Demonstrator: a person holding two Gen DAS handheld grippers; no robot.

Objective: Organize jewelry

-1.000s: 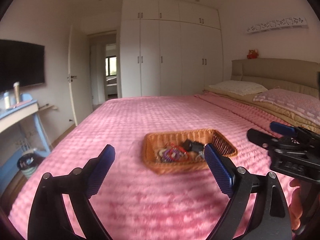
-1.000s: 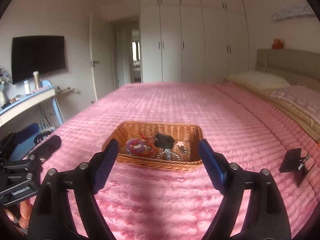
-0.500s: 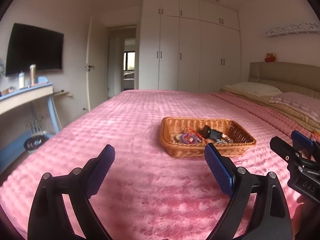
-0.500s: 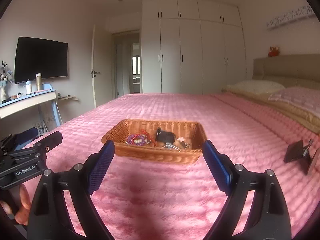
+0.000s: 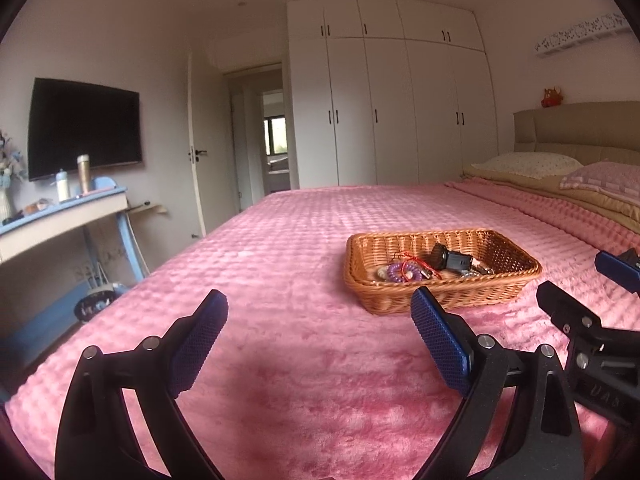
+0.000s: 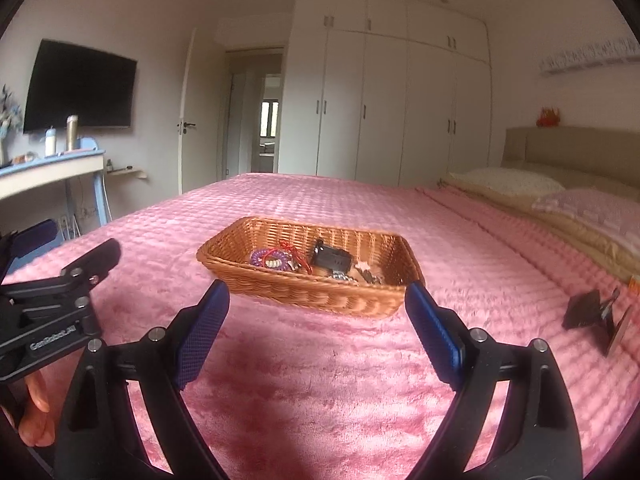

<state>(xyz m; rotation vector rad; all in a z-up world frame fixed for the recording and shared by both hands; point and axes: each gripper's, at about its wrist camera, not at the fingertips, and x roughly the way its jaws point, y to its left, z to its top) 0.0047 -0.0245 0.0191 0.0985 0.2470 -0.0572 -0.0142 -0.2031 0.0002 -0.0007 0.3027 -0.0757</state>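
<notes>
Both jaws spread wide, empty: left gripper [image 5: 320, 344] and right gripper [image 6: 316, 332] hover short of the wicker basket [image 6: 304, 294], jewelry [image 6: 276, 260] piled inside, likely lining up a first pick.

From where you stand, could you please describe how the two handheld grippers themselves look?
Both match: the left gripper and right gripper have black, arched frames with silver screw heads, and fingers faced with blue, textured pads. The left gripper's body, seen from the right wrist view, carries white "GenRobot.AI" lettering. No cables or sleeves show.
</notes>
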